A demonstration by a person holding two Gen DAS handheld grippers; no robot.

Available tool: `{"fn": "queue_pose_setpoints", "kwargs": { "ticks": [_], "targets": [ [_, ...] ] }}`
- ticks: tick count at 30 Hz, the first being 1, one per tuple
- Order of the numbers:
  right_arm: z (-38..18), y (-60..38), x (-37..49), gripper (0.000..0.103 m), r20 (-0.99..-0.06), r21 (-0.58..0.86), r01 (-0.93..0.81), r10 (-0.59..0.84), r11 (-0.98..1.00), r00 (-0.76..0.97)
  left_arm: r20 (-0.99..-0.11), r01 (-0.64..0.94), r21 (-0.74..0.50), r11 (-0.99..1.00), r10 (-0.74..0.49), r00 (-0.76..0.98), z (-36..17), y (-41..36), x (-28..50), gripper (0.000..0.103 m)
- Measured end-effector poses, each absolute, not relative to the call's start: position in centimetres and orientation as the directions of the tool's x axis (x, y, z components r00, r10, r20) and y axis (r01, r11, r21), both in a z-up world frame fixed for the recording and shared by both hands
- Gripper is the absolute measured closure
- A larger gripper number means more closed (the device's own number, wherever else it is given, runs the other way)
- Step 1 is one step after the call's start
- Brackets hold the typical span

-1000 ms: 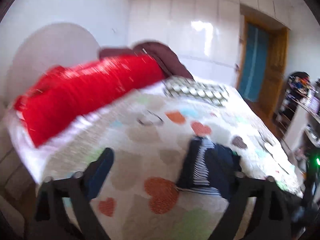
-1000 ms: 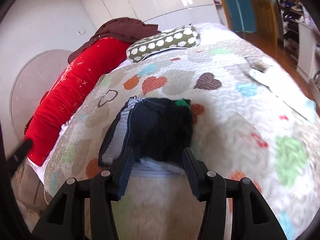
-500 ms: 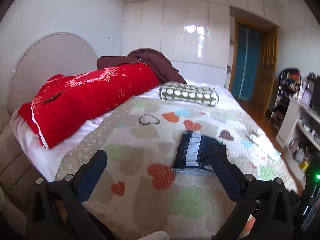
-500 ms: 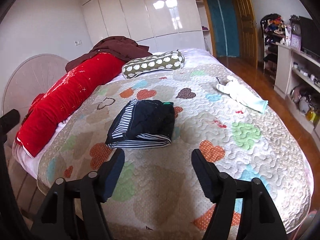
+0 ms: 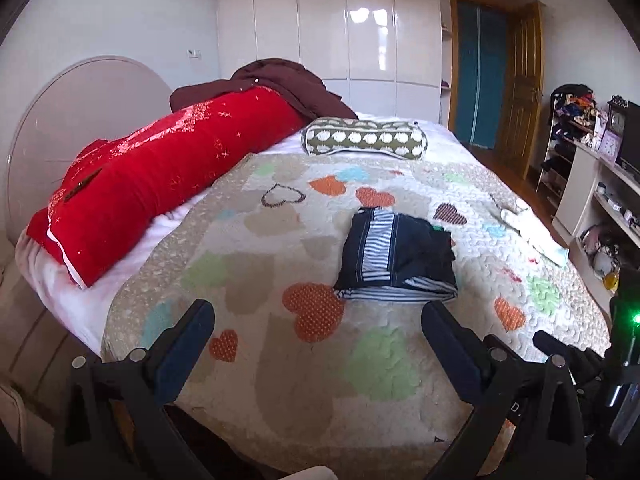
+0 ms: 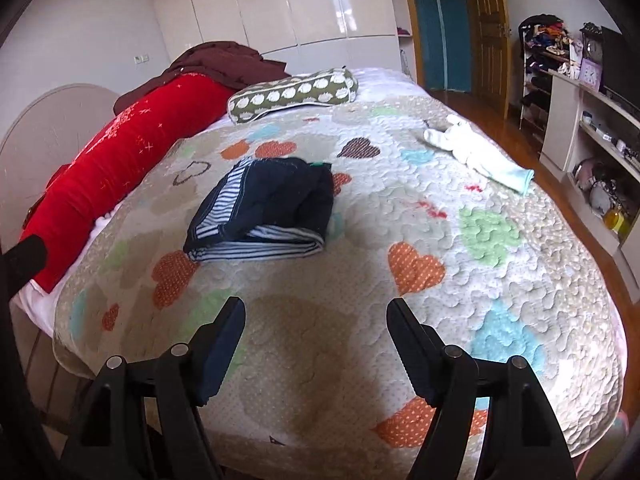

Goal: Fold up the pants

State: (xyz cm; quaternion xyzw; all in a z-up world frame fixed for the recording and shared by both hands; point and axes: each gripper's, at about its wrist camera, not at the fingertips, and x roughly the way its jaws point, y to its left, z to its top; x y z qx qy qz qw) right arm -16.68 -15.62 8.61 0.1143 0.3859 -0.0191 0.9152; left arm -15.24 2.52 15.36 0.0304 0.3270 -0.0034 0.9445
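Note:
The dark navy pants with a striped lining (image 5: 396,256) lie folded into a compact bundle in the middle of the heart-patterned quilt (image 5: 280,360); they also show in the right wrist view (image 6: 264,210). My left gripper (image 5: 316,316) is open and empty, held over the near edge of the bed, well short of the pants. My right gripper (image 6: 316,312) is open and empty too, above the quilt's front part, apart from the pants.
A long red bolster (image 5: 160,176) lies along the left side under a maroon garment (image 5: 280,84). A green patterned pillow (image 6: 292,94) sits at the far end. A white cloth (image 6: 480,158) lies at the right edge. Shelves (image 6: 592,128) stand to the right.
Both grippers have pulled back from the folded pants toward the bed's near edge. The right gripper, which was closing around the bundle a second ago, has let it go and stands open.

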Motion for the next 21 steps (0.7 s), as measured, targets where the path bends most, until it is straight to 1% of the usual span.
{"fn": "queue_pose_setpoints", "kwargs": {
  "ticks": [11,21],
  "targets": [
    [8.4,-14.7,-16.7,0.025,-0.72,0.172,0.128,0.036,0.977,0.693,-0.632,0.032,0.064,0.997,0.016,0.775,14.7,2.5,-15.0,0.0],
    [8.4,-14.2,-16.7,0.025,-0.722,0.146,0.125,0.019,0.981,0.692,-0.649,0.054,0.053,0.997,-0.007,0.761,14.2,2.5,-14.6,0.0]
  ]
}}
